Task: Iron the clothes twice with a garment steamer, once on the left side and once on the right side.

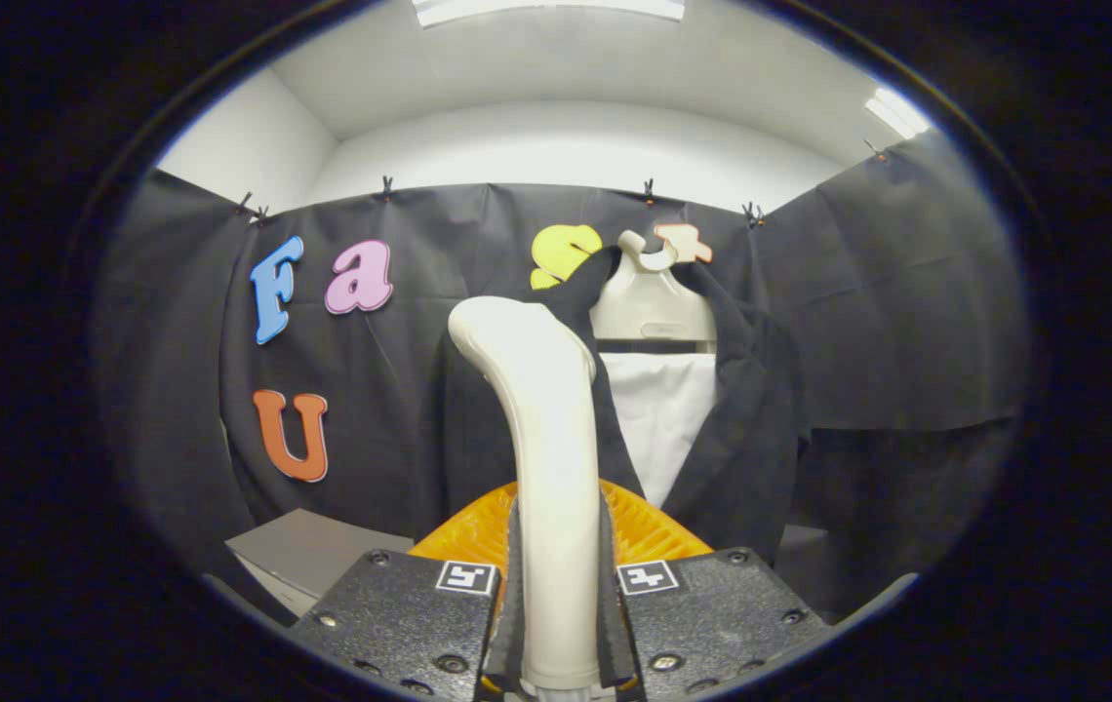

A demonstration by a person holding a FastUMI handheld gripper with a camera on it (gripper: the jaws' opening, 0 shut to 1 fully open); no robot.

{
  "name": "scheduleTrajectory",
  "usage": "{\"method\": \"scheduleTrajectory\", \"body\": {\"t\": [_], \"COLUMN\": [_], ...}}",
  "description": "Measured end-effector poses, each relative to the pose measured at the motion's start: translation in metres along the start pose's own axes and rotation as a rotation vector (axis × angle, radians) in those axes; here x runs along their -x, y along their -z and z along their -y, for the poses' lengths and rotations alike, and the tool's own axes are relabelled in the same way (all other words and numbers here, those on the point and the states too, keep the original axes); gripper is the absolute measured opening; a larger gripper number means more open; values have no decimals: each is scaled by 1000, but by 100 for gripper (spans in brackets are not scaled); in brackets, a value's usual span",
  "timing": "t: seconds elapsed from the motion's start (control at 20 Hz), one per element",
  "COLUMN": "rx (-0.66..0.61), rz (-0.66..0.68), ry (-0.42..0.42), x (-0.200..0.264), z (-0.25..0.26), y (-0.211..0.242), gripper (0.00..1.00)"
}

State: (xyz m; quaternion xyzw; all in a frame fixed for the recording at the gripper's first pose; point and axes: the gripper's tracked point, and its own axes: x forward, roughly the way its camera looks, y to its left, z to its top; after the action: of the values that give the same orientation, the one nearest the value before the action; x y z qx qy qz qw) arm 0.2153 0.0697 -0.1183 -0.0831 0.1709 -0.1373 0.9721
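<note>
The gripper (556, 595) is clenched on the handle of the garment steamer (541, 439), both fingers pressing against the sides of the pale, cream-coloured handle where it runs up between them. The handle rises from between the fingers and curves to the left at its rounded top end. Behind the lower part of the handle sits an orange ribbed piece (649, 526), fanning out to either side just beyond the fingers.

Beyond the steamer hangs the dark garment (741, 429), open at the front over a white panel (663, 419). It is draped on a pale hanger (654, 302) whose hook catches the top of the booth wall. The steamer's upper end overlaps the garment's left side in this view; whether it touches the fabric cannot be told. A grey worktop (312, 551) lies low to the left of the fingers.
</note>
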Motion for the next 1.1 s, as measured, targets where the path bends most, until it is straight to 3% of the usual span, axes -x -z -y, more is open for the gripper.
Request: {"method": "scheduleTrajectory", "body": {"t": [0.45,1.1], "rx": [26,33], "rz": [-126,-368], "ry": [5,103], "x": [19,46], "z": [16,33], "y": [79,229], "gripper": [32,32]}}
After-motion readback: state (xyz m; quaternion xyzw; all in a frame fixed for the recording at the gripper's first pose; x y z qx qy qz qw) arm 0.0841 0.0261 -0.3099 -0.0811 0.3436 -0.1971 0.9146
